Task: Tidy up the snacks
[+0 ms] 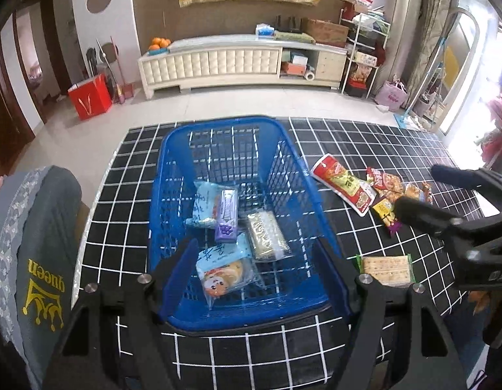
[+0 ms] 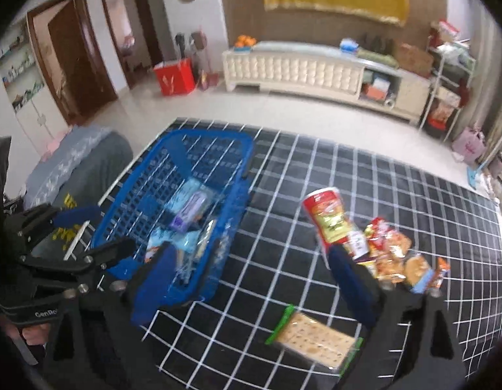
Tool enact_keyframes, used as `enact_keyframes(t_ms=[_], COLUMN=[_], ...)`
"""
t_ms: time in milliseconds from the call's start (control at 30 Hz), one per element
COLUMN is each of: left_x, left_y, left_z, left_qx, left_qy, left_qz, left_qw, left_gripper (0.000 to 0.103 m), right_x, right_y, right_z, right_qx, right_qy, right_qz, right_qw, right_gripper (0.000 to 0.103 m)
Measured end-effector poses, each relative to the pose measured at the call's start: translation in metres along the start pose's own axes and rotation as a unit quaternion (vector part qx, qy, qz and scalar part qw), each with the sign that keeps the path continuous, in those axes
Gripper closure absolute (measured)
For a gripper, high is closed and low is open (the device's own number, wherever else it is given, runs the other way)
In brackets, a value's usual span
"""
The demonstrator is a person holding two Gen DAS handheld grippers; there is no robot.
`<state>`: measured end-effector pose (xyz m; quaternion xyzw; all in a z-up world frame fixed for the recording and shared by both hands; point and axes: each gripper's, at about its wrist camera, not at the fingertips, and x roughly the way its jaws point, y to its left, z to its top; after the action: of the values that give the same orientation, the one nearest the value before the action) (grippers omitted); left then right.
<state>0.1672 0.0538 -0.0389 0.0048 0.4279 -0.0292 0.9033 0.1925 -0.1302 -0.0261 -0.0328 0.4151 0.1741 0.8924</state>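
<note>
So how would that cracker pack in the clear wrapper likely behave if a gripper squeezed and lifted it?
The cracker pack looks flat and stiff, so it probably lifts without sagging. Its glossy wrapper may slip. Thin crackers could crack under a hard pinch.

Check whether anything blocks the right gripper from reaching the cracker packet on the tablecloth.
Nothing visible does. The green-edged clear cracker packet lies alone on the black grid tablecloth, just ahead of the open right gripper, apart from the blue plastic basket and the snack pile.
</note>
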Motion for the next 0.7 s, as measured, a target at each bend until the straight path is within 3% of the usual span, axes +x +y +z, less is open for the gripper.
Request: enact_keyframes(t_ms=[167, 200, 333, 433, 500, 700], left_x=[-0.013, -0.014, -0.015, -0.015, -0.014, -0.006], left_y=[-0.023, -0.027, -0.048, -0.063, -0.071, -0.101], left_z=[-0.004, -0.005, -0.012, -0.023, -0.034, -0.072], left_qx=[0.015, 0.016, 0.028, 0.031, 0.027, 0.02], left_qy=[-0.029, -0.029, -0.029, -0.026, -0.025, -0.019], left_qz=[-0.005, -0.008, -0.005, -0.004, -0.003, -0.005], left_qw=[0.9995, 0.9994, 0.9992, 0.9992, 0.9993, 0.9996], left_gripper=[0.03, 0.019, 0.0, 0.0, 0.0, 0.0], right_x=[-0.019, -0.024, -0.038, -0.06, -0.062, -0.031], right_y=[-0.023, -0.034, -0.05, -0.059, -0.061, -0.064], right_z=[-0.008, -0.017, -0.034, -0.049, -0.058, -0.091], right_qx=[0.007, 0.007, 0.008, 0.001, -0.028, -0.089], right_qy=[-0.025, -0.02, -0.028, -0.074, -0.083, -0.017], right_qz=[-0.033, -0.035, -0.03, -0.025, -0.019, -0.024], right_qw=[0.999, 0.999, 0.999, 0.997, 0.996, 0.996], right_gripper=[0.0, 0.0, 0.0, 0.0, 0.0, 0.0])
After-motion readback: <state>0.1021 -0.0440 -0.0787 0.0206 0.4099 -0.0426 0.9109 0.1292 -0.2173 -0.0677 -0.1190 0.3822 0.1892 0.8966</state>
